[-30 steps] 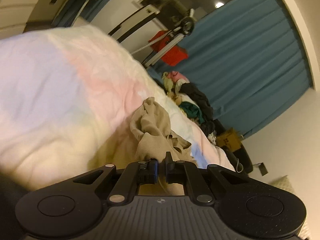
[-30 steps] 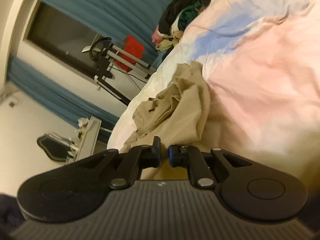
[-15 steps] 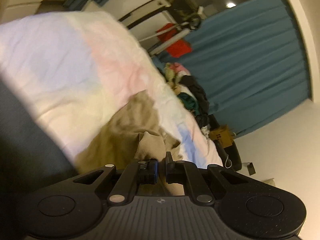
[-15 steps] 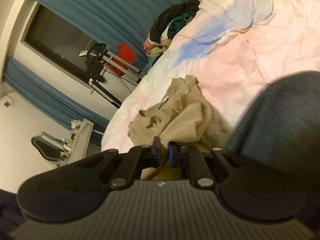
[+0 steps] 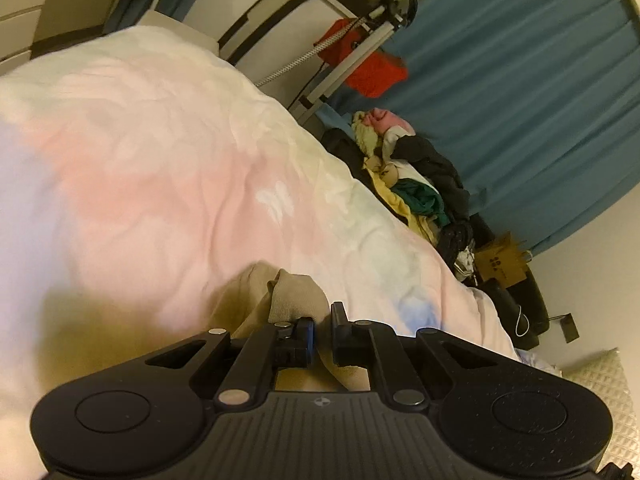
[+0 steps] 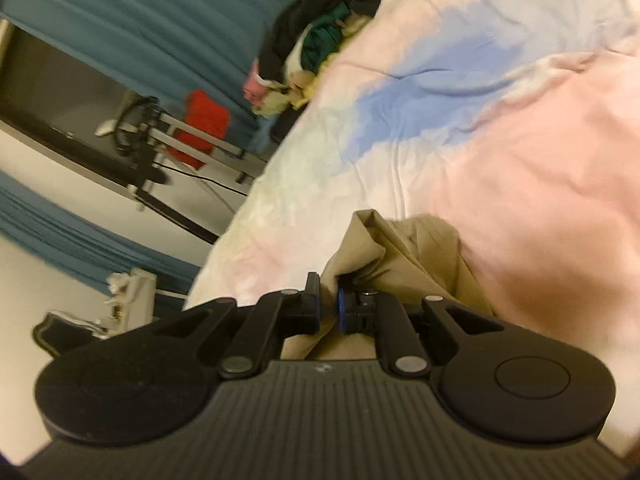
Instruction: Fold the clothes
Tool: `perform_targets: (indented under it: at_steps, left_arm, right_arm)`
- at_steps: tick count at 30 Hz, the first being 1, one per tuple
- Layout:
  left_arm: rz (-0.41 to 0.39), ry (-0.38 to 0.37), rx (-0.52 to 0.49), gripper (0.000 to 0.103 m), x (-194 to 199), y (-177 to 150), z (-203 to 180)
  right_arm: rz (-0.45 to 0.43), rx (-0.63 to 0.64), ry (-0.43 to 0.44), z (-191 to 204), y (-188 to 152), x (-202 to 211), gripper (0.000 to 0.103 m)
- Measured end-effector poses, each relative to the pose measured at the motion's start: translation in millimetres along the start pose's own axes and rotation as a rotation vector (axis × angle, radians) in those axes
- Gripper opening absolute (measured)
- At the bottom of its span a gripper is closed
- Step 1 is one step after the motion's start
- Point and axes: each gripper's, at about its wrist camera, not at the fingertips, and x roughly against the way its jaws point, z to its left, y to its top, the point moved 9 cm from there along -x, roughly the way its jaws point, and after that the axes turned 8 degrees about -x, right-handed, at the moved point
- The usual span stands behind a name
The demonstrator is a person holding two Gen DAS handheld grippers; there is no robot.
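While the left gripper (image 5: 323, 330) and right gripper (image 6: 328, 308) each pinch the crumpled beige cotton garment (image 6: 404, 256) in closed jaws, the pastel quilted bed cover (image 5: 168, 168) beyond lies bare.

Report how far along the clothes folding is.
Done: no folded item shows in either view. In hand: the left gripper and right gripper are each shut on the beige garment, bunched on the pastel duvet. Left: spreading and folding it, then the clothes pile at the bed's far end.
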Motion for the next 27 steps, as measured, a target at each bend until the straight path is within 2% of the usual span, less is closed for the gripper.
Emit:
perform_targets:
  at_steps: [5,9,11,12,13,14,15,16,17,19,21,24,26,27]
  left_arm:
    - [0.039,-0.085,0.036,0.012,-46.0,2.1,19.6]
    - [0.050,-0.076,0.018,0.013,-58.6,-2.3,25.2]
    - [0.041,-0.060,-0.047,0.023,-56.0,-4.4,20.9]
    - [0.038,-0.058,-0.081,0.039,-53.1,-6.0,17.7]
    - [0.031,-0.065,-0.110,0.060,-47.2,-8.0,13.1]
    - [0.025,-0.071,-0.140,0.069,-41.2,-10.1,8.5]
    - [0.018,-0.078,-0.169,0.079,-35.2,-12.2,4.0]
    - [0.011,-0.077,-0.204,0.084,-29.4,-15.2,-0.6]
    - [0.001,-0.053,-0.257,0.086,-23.7,-20.7,-5.0]
    - [-0.019,-0.004,-0.362,0.090,-12.2,-31.5,-14.0]
    - [-0.035,0.042,-0.458,0.090,-3.0,-41.1,-21.8]
    - [-0.012,0.074,-0.496,0.091,-18.6,-46.3,-16.9]
    - [0.004,0.095,-0.521,0.091,-28.9,-49.7,-13.6]
    - [0.011,0.106,-0.533,0.091,-34.1,-51.4,-12.0]
  right_arm:
    - [0.022,0.002,-0.025,-10.9,14.8,-49.6,0.013]
    - [0.074,-0.024,-0.033,-31.6,13.6,-71.9,0.013]
    - [0.080,0.003,-0.017,-33.2,9.1,-71.6,0.014]
    - [0.082,0.032,-0.005,-31.9,5.9,-69.7,0.014]
    - [0.086,0.062,0.008,-30.3,2.6,-66.2,0.016]
    - [0.091,0.087,0.031,-26.5,-1.7,-59.1,0.019]
    - [0.096,0.111,0.056,-22.2,-6.2,-51.2,0.023]
    - [0.101,0.135,0.081,-17.9,-10.8,-43.2,0.040]
    - [0.106,0.159,0.106,-13.6,-15.5,-35.1,0.063]
    - [0.101,0.220,0.159,0.0,-27.0,-13.5,0.083]
    - [0.075,0.329,0.198,14.8,-39.6,8.7,0.083]
    - [0.024,0.518,0.174,23.6,-55.5,25.9,0.081]
    - [0.030,0.586,0.133,20.7,-61.1,21.9,0.060]
    - [0.041,0.599,0.115,19.2,-61.1,15.5,0.056]
